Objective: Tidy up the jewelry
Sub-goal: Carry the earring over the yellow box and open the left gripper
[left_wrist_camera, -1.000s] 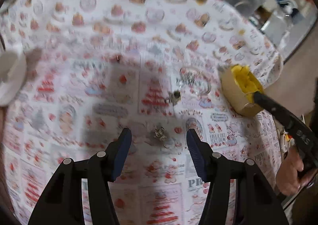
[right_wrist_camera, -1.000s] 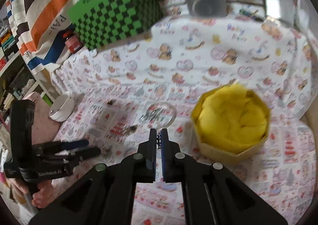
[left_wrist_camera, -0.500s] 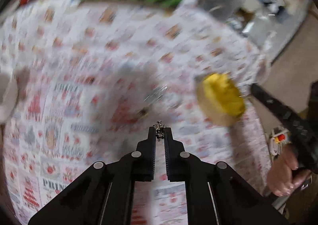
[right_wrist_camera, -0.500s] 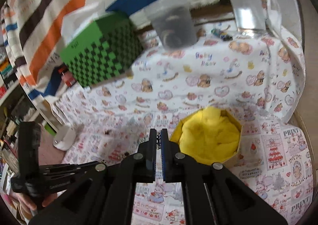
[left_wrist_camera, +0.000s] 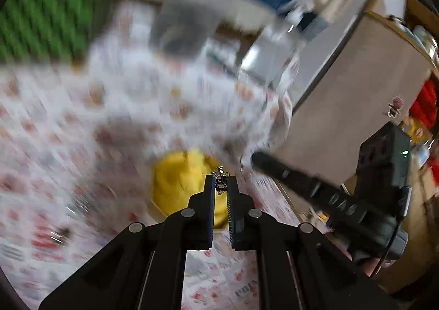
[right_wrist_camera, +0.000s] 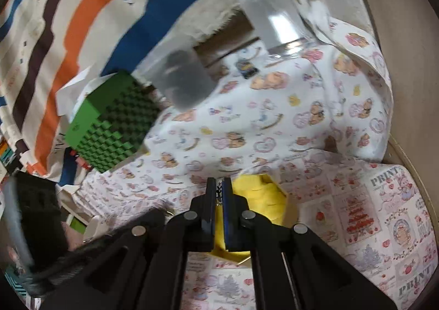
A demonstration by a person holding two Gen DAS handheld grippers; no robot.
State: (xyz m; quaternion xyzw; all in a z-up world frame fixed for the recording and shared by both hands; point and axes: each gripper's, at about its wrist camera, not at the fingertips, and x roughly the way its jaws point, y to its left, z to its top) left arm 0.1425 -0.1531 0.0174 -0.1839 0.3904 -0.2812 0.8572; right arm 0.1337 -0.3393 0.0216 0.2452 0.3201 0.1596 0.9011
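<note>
My left gripper (left_wrist_camera: 219,179) is shut on a small silver jewelry piece (left_wrist_camera: 220,173) that sticks out past its tips. It hangs above the near rim of the box with the yellow lining (left_wrist_camera: 178,175); the view is heavily blurred. To its right, my right gripper (left_wrist_camera: 301,181) points at the box's far side. In the right wrist view the right gripper (right_wrist_camera: 218,182) is shut, and I can make out nothing held between its fingers. Its tips sit over the left part of the yellow-lined box (right_wrist_camera: 260,195).
A printed cloth (right_wrist_camera: 356,214) covers the table. A green checkered box (right_wrist_camera: 109,129), a clear tub (right_wrist_camera: 178,82) and a clear bottle (right_wrist_camera: 274,16) stand at the back. Blurred jewelry (left_wrist_camera: 76,205) lies on the cloth to the left. A beige wall (left_wrist_camera: 343,107) borders the right edge.
The left gripper closed on the silver piece, lifted it off the cloth and swung right to the yellow box. The right gripper stayed shut, rolled and shifted right.
</note>
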